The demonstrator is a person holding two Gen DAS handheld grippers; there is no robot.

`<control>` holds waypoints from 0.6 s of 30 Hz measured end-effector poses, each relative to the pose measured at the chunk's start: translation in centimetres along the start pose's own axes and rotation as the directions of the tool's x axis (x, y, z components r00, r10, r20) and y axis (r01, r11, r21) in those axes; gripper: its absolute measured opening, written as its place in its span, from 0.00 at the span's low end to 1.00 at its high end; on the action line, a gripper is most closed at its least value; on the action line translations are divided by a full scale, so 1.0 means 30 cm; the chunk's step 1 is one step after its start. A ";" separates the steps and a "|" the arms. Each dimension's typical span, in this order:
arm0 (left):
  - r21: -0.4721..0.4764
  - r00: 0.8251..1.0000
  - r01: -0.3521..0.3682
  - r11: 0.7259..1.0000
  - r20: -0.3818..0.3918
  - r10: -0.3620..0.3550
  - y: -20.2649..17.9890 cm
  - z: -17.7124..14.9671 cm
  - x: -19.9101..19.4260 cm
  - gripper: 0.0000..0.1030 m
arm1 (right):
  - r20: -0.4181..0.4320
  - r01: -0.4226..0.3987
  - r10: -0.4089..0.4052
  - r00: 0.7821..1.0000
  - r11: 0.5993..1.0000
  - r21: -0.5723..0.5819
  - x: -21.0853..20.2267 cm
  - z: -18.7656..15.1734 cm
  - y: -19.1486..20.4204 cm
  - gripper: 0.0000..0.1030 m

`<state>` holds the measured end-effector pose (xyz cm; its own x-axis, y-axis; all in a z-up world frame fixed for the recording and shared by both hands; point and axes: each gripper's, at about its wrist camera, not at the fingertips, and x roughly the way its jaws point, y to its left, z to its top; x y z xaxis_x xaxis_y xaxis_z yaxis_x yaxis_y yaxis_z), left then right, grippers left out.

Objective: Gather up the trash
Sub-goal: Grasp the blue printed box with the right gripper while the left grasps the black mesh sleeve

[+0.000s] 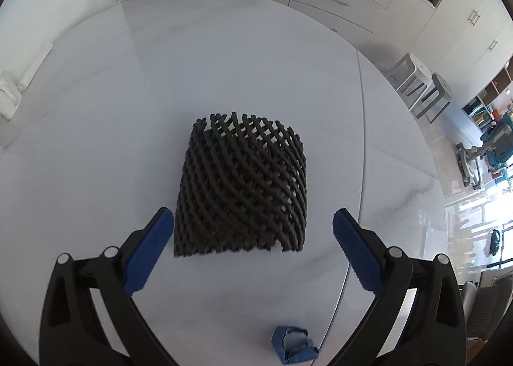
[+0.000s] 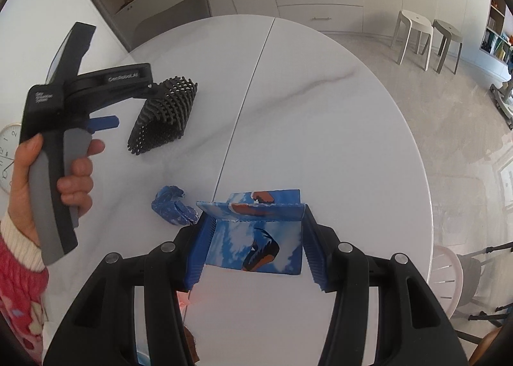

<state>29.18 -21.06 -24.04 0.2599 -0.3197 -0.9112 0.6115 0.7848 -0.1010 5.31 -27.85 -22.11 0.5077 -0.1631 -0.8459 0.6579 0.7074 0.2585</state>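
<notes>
Trash lies in three pieces on the white table (image 2: 320,128): black foam net (image 1: 240,186) at left, crumpled blue wad (image 2: 173,205) in the middle, printed blue carton (image 2: 256,237) at right.

Left gripper (image 1: 253,221) hovers over the net, jaws wide, one blue pad on each side of its near end, neither clearly touching. The right wrist view shows the same tool held in the left hand (image 2: 64,173), its nose over the net.

The wad sits loose on the table, near the carton's left corner; no tool on it.

Right gripper (image 2: 255,237) has the carton between its pads, jaws about carton width. Contact looks likely but I cannot tell if they grip.

Judgement: pick-up stage, two pieces lined up, none lifted. Next: lower the left tool and close on the soft, springy net; squeeze the carton gently so it does not buckle. No bin is in view.
</notes>
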 end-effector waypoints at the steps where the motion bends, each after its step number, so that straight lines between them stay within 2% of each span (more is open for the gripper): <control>1: -0.007 1.000 -0.011 1.000 -0.014 0.010 -0.003 0.018 0.024 0.92 | -0.001 -0.002 0.002 1.000 1.000 0.002 0.007 0.003 -0.010 0.52; 7: -0.062 0.990 -0.052 0.997 -0.132 0.043 0.007 0.070 0.174 0.92 | -0.010 -0.022 0.022 1.000 1.000 0.009 0.025 0.015 -0.058 0.52; 11: -0.039 0.989 -0.055 0.998 -0.142 0.049 -0.020 0.072 0.199 0.92 | -0.009 -0.035 0.035 0.999 0.999 0.002 0.024 0.032 -0.063 0.52; 12: -0.030 0.989 -0.050 0.998 -0.138 0.045 -0.029 0.075 0.199 0.90 | -0.007 -0.035 0.035 0.999 0.999 -0.003 0.023 0.036 -0.061 0.52; 16: -0.019 0.994 -0.036 0.999 -0.101 0.034 -0.051 0.072 0.176 0.67 | -0.001 -0.035 0.035 0.999 0.999 -0.018 0.013 0.048 -0.055 0.52; 17: -0.019 0.995 -0.039 0.999 -0.090 0.037 -0.050 0.069 0.167 0.57 | 0.000 -0.034 0.035 0.999 0.999 -0.019 0.010 0.048 -0.054 0.52; 18: -0.020 0.996 -0.035 0.999 -0.082 0.033 -0.048 0.066 0.160 0.37 | 0.001 -0.035 0.035 0.999 0.999 -0.018 0.007 0.049 -0.055 0.52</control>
<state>31.03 -24.77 -27.46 0.2178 -0.2489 -0.9437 0.5873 0.8057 -0.0770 5.16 -30.05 -22.02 0.5310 -0.1390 -0.8359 0.6296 0.7249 0.2794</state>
